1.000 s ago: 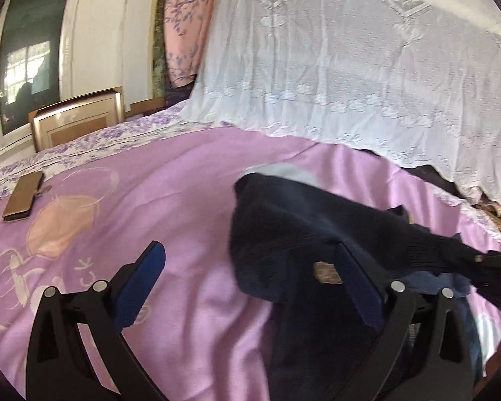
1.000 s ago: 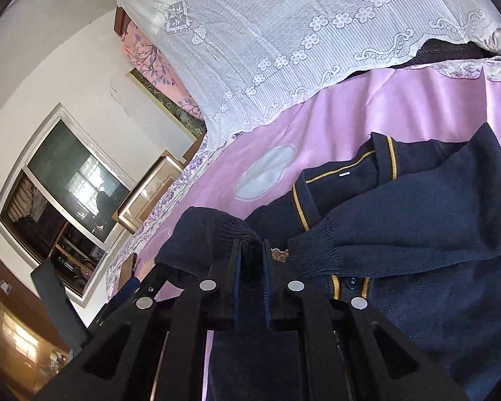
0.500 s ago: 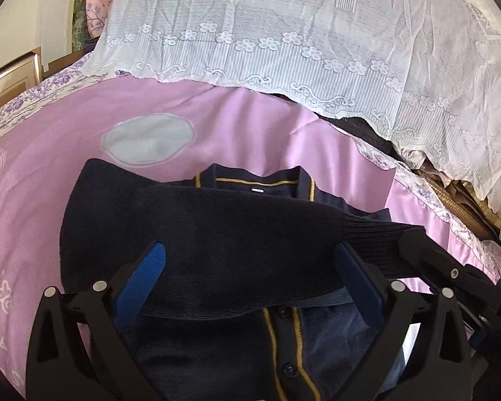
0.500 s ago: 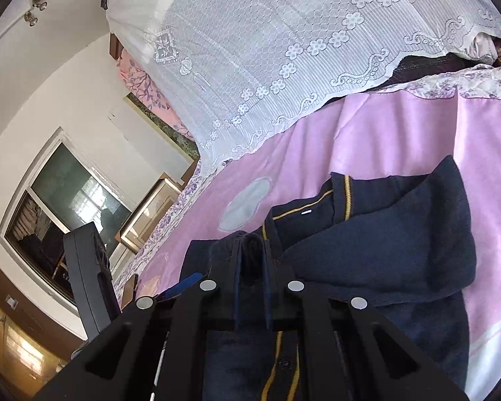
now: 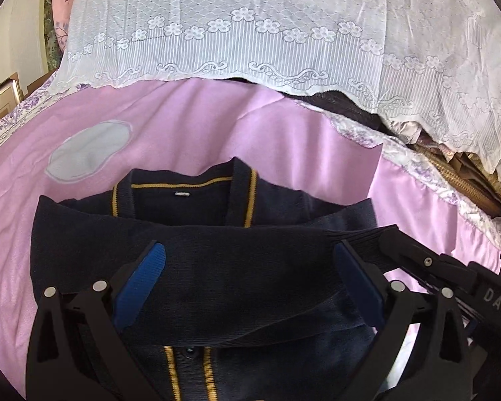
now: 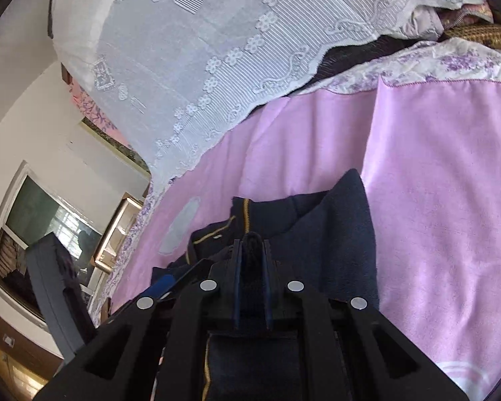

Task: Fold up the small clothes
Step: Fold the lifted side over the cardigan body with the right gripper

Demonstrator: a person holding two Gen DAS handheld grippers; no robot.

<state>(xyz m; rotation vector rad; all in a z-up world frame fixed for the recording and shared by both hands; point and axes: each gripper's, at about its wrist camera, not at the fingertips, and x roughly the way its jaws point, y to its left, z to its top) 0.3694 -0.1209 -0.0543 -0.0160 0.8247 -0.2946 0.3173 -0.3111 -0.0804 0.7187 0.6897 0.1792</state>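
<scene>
1. Navy cardigan (image 5: 217, 267): flat on the pink bedspread (image 5: 284, 140), sleeve folded across its chest;
2. Right gripper (image 6: 250, 250): jaws clamped on the sleeve cuff (image 6: 250, 244);
3. Left gripper (image 5: 250, 277): jaws apart, above the sleeve.

The sleeve (image 5: 237, 267) now lies drawn across the cardigan (image 5: 187, 364) chest — its cuff (image 6: 250, 250) carried rightward.

1. White letters "DAS" stand on the black body of the right claw (image 5: 397, 247), cut off at the picture's edge.
2. The small neck label inside the navy cardigan (image 5: 217, 267) is too small to read.
</scene>
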